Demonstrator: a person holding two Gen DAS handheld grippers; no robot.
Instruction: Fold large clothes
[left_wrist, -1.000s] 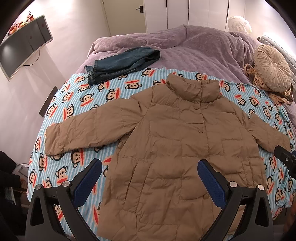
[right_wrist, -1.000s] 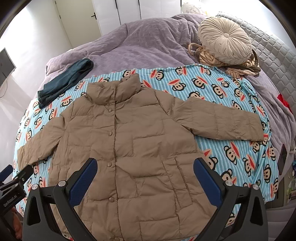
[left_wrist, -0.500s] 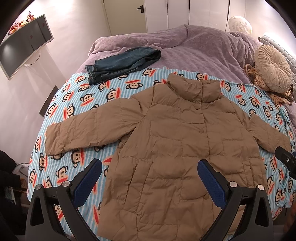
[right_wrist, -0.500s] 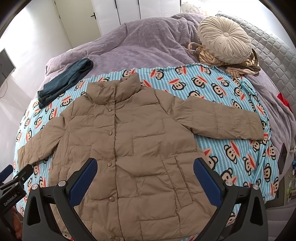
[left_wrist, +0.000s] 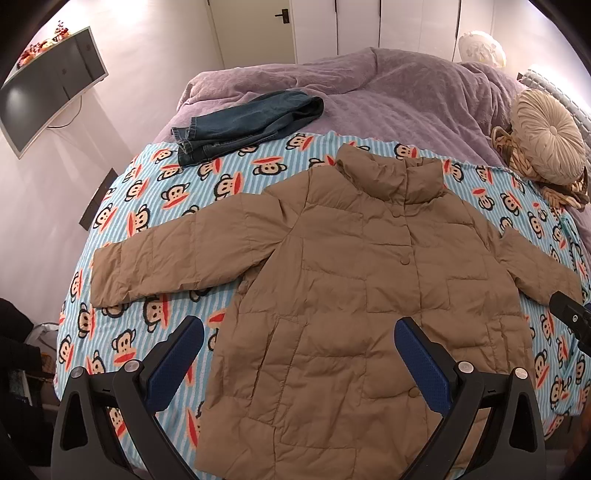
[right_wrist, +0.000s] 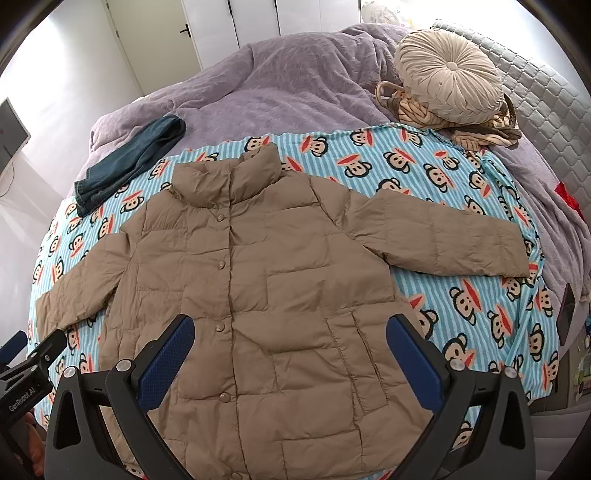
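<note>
Tan puffer jacket (left_wrist: 354, 280): flat, buttoned, sleeves spread on monkey-print sheet (left_wrist: 155, 206); unchanged from before. Left tongs (left_wrist: 299, 354), right tongs (right_wrist: 291, 347): spread wide, empty, above hem. Red item (right_wrist: 567, 195): right view only.

Left gripper (left_wrist: 298, 349) and right gripper (right_wrist: 290, 347): jaws apparently wide, empty.

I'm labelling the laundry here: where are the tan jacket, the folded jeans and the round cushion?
tan jacket (left_wrist: 354, 295), left wrist view, on its chest panel.
folded jeans (left_wrist: 236, 125), left wrist view, on the middle of the denim.
round cushion (right_wrist: 448, 66), right wrist view, on its centre button.
</note>
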